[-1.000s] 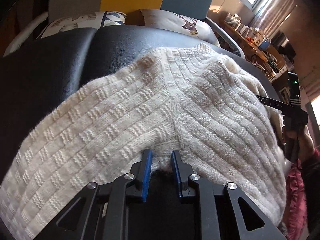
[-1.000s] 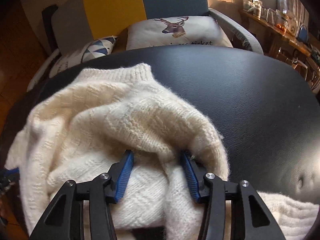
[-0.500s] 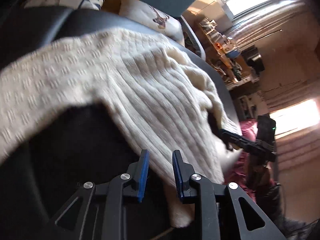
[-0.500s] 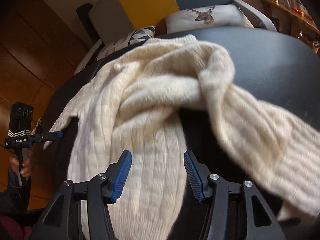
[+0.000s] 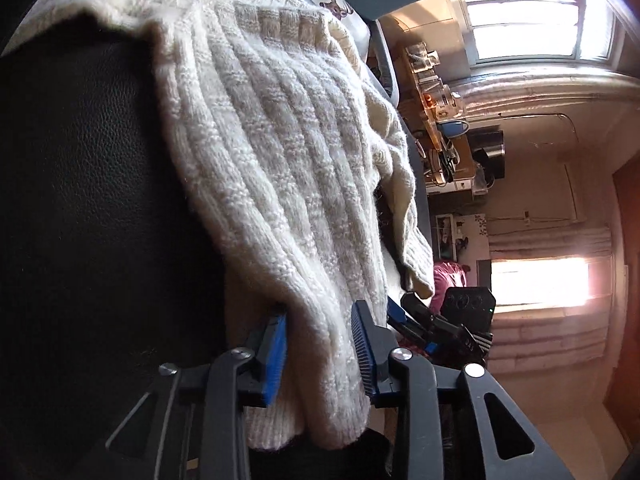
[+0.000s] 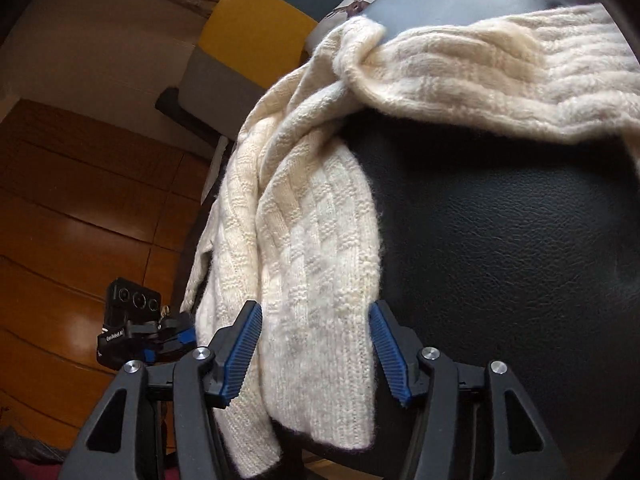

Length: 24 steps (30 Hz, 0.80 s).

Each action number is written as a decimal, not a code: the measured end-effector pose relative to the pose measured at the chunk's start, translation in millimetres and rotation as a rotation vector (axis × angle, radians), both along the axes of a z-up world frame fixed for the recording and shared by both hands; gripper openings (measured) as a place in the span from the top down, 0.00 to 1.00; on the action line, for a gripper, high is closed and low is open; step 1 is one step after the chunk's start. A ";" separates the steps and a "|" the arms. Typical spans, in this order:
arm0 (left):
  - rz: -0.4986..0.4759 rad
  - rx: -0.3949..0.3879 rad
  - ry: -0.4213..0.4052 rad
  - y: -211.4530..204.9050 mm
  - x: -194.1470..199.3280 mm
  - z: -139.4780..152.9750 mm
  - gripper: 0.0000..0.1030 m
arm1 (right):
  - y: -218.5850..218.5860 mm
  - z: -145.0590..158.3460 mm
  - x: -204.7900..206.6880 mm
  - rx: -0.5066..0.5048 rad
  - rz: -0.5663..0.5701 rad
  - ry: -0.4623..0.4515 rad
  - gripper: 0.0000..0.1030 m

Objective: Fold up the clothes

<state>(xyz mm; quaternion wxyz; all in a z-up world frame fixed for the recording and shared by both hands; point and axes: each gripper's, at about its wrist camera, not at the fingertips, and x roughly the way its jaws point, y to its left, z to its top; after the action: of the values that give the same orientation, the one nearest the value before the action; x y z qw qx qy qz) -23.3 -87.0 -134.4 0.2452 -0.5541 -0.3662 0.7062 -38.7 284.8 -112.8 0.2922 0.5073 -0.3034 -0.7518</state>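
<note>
Loosely, cream knit sweater (image 5: 280, 152) drapes black table (image 6: 512, 248).

left wrist: close, tilted | right wrist: close | shared: sweater (image 5: 288, 168) (cream)

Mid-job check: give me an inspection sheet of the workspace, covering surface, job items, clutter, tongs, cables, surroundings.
Surface: black leather-look top, partly bare.
Job's things: cream knit sweater draped over the near edge, bunched, not folded.
Clutter: nothing seen on the surface.
Tongs: left tongs and right tongs both open, sweater fabric between the fingers.
Cables: nothing seen.
Surroundings: deer-print cushion, colour-block chair, wooden floor, windows, crowded shelf.
</note>
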 end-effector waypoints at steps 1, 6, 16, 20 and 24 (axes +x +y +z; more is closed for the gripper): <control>0.006 -0.032 0.011 3.6 -0.3 1.6 0.91 | -5.2 1.6 -0.9 0.019 0.020 0.015 0.44; 0.048 -0.086 0.064 2.7 1.8 14.8 0.94 | -27.4 12.3 1.4 0.302 0.049 0.059 0.85; 0.264 -0.273 0.143 -103.1 17.6 44.5 0.95 | -88.3 24.9 21.9 0.858 0.236 0.203 0.89; 0.265 -0.339 0.036 -130.0 23.6 4.4 0.94 | -73.7 23.1 19.8 0.871 0.212 0.154 0.84; 0.269 -0.268 -0.002 -133.1 34.6 -5.2 0.93 | -63.8 25.2 12.7 0.811 0.167 0.095 0.74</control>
<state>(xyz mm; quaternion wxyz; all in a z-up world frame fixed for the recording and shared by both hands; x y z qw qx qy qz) 11.2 -220.0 -139.7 0.0726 -0.5285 -0.3399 0.7745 -26.0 221.0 -87.6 0.1424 0.5690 0.0730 -0.8066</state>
